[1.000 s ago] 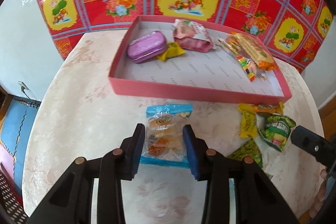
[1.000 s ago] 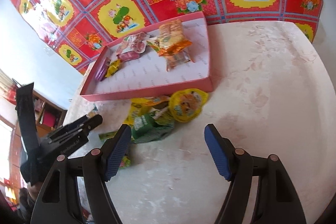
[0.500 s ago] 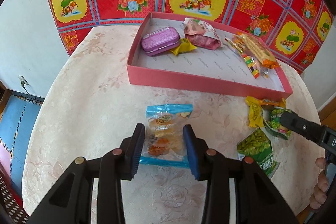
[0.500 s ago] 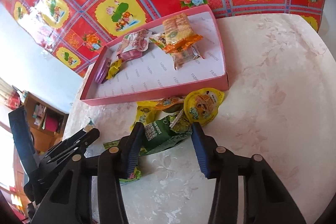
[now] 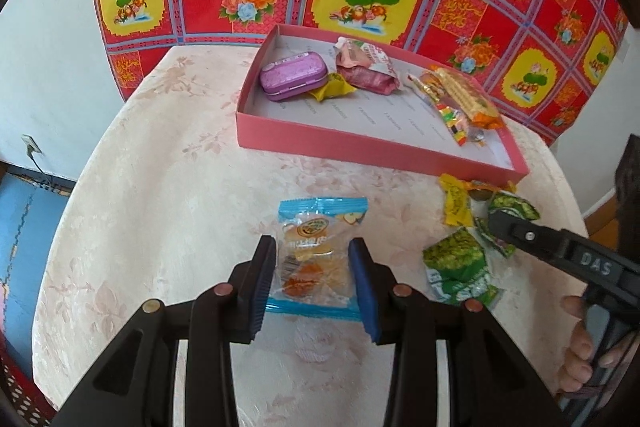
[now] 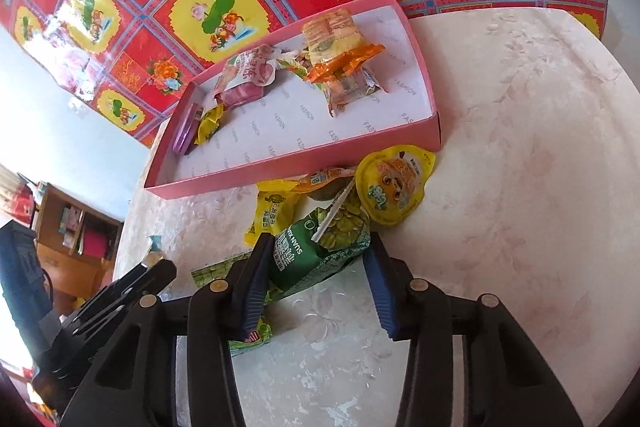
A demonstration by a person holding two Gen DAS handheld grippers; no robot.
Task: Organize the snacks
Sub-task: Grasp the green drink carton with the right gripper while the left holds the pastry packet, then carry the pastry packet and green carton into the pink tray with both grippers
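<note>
Worktop (image 5: 168,163) carries a pink tray (image 5: 360,151) already holding a purple tin (image 5: 294,75) and several wrapped snacks, while a loose heap of packets lies just in front of the tray's near wall. Both hands look to be mid-pickup. Left claw (image 5: 312,279) is narrowed onto a clear blue-edged packet (image 5: 316,247), pads pressing its sides. Right claw (image 6: 320,279) has just been closing around a green packet (image 6: 316,255) at the edge of the heap; its left pad touches the wrapper, the right pad's contact I cannot confirm. Next, I judge, each packet needs lifting clear and carrying over the tray wall to the bare floor of the tray.
</note>
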